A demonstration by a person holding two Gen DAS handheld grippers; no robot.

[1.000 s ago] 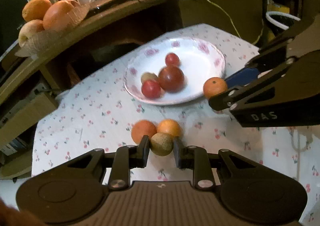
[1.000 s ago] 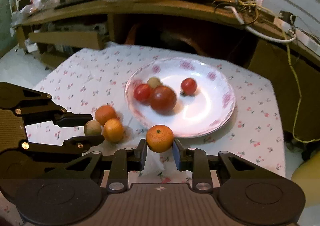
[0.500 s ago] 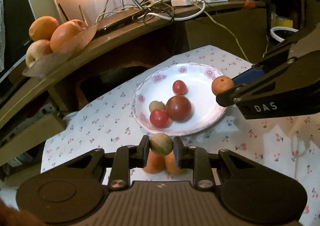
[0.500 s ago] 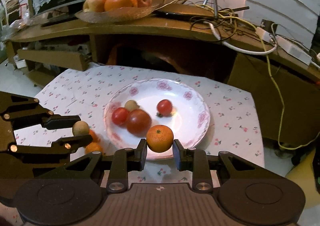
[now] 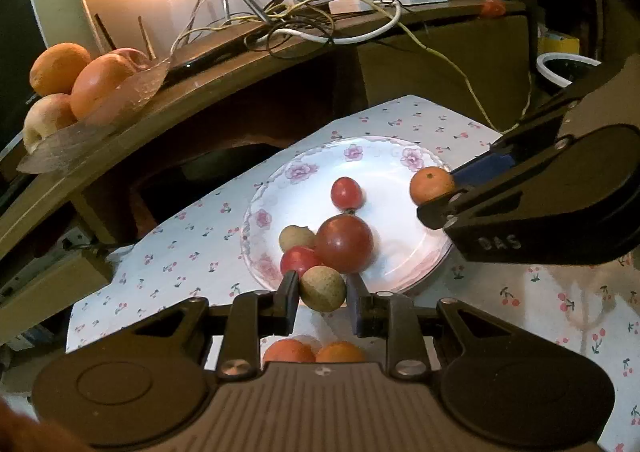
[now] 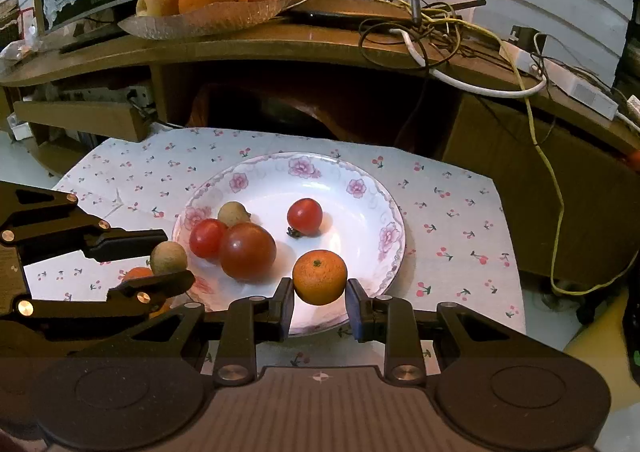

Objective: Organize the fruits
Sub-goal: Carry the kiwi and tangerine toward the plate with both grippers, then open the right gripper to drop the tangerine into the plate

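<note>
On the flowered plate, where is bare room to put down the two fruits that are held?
The plate is bare on its right half, between the lone small tomato and the right rim, and along the far rim. The left side is crowded: big tomato, small tomato and brown fruit sit together.

both claws lifted, fruits carried over plate (image 6: 390, 207)

Both of my grippers are matte black. My left gripper (image 5: 323, 306) has a ribbed plate at its base between two round discs, with silver screws on its linkage bars. My right gripper (image 6: 320, 306) is built the same, with blue pads (image 6: 355, 316) lining its fingers. Seen from the left camera, its side carries pale letters reading DAS.
</note>
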